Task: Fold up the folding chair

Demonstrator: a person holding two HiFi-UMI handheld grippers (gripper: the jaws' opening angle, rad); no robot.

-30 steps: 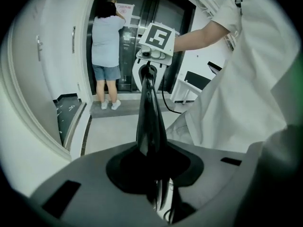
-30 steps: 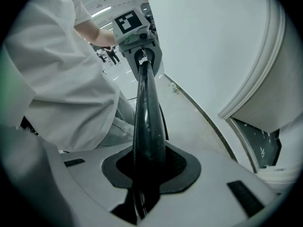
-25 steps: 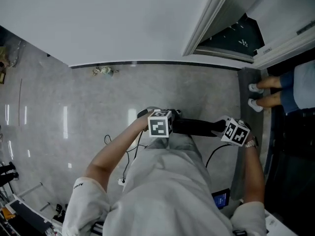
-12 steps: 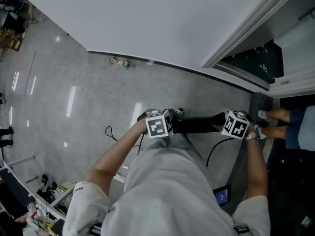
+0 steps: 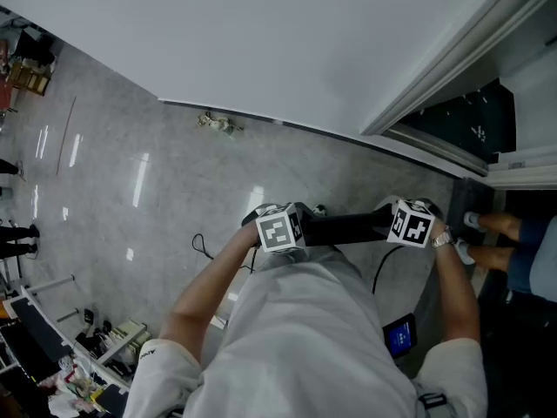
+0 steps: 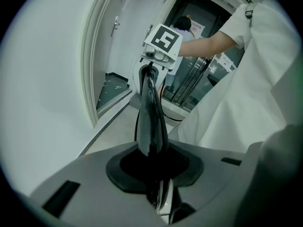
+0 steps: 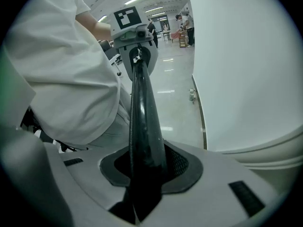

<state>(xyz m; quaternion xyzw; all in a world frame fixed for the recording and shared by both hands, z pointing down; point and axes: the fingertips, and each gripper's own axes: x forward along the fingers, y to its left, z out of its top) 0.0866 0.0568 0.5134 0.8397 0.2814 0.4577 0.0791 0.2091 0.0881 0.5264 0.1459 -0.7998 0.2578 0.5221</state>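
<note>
The left gripper (image 6: pixel 154 167) is clenched on a glossy black bar (image 5: pixel 348 227), which runs straight out from its jaws to the marker cube of the other tool. The right gripper (image 7: pixel 144 167) has the far end of the same bar between its jaws. Those jaws have just been opening, yet the bar fills the gap and the pads look to touch it on both sides, so it reads as a slackened grasp, not a release. In the head view the bar lies level between the two cubes, close against the person's white shirt (image 5: pixel 305 338). It is probably the top edge of the folding chair, whose remaining parts are hidden below the torso, so whether the seat is already folded flat cannot be told. The white wall (image 5: pixel 261 42) stands beyond and the grey floor (image 5: pixel 130 198) spreads to the left. The step in hand seems to be carrying or swinging the chair by its top edge. The next move probably calls for the right jaws to tighten again before the frame is lowered or set against the wall.
</note>
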